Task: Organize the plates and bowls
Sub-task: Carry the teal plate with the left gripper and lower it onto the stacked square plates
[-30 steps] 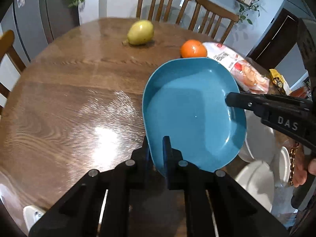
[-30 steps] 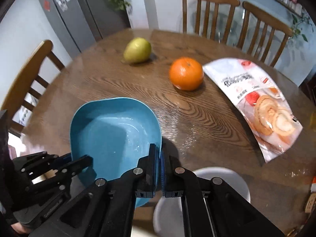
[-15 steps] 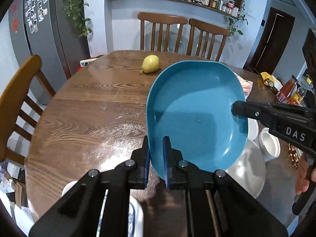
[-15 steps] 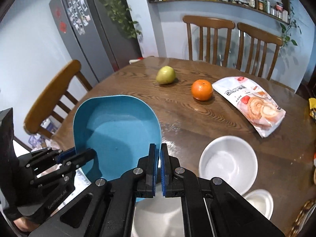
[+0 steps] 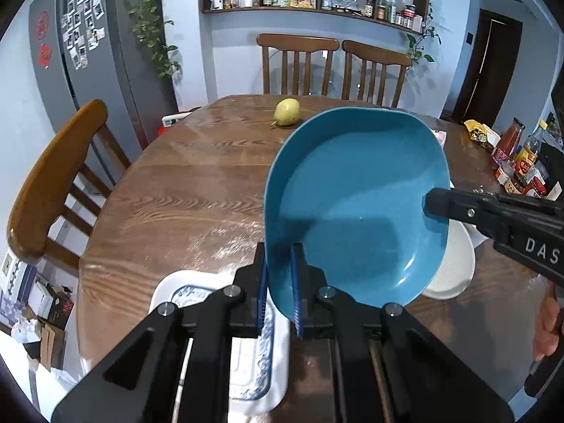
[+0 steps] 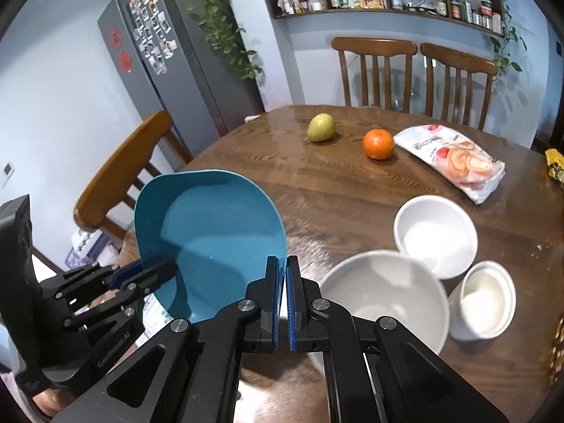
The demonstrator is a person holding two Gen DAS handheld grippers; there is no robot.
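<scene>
A blue plate (image 5: 356, 208) hangs tilted above the wooden table (image 5: 197, 190), held by both grippers. My left gripper (image 5: 280, 257) is shut on its near left rim. My right gripper (image 5: 428, 204) reaches in from the right and is shut on the opposite rim. In the right wrist view the blue plate (image 6: 211, 236) sits left of centre, with my right gripper (image 6: 283, 282) pinching its right edge and my left gripper (image 6: 164, 269) clamped on its left edge. Below are a large white bowl (image 6: 384, 299), a medium white bowl (image 6: 435, 234) and a small white cup (image 6: 488, 299).
A white rectangular dish with a blue pattern (image 5: 211, 303) lies under my left gripper, and a white plate (image 5: 454, 264) shows behind the blue plate. A pear (image 6: 320, 127), an orange (image 6: 378, 143) and a snack bag (image 6: 454, 158) lie farther back. Chairs ring the table; bottles (image 5: 518, 162) stand at the right.
Both grippers have risen and drawn back toward the table's near edge, carrying the blue plate. The white bowls and the patterned dish have come into view below.
</scene>
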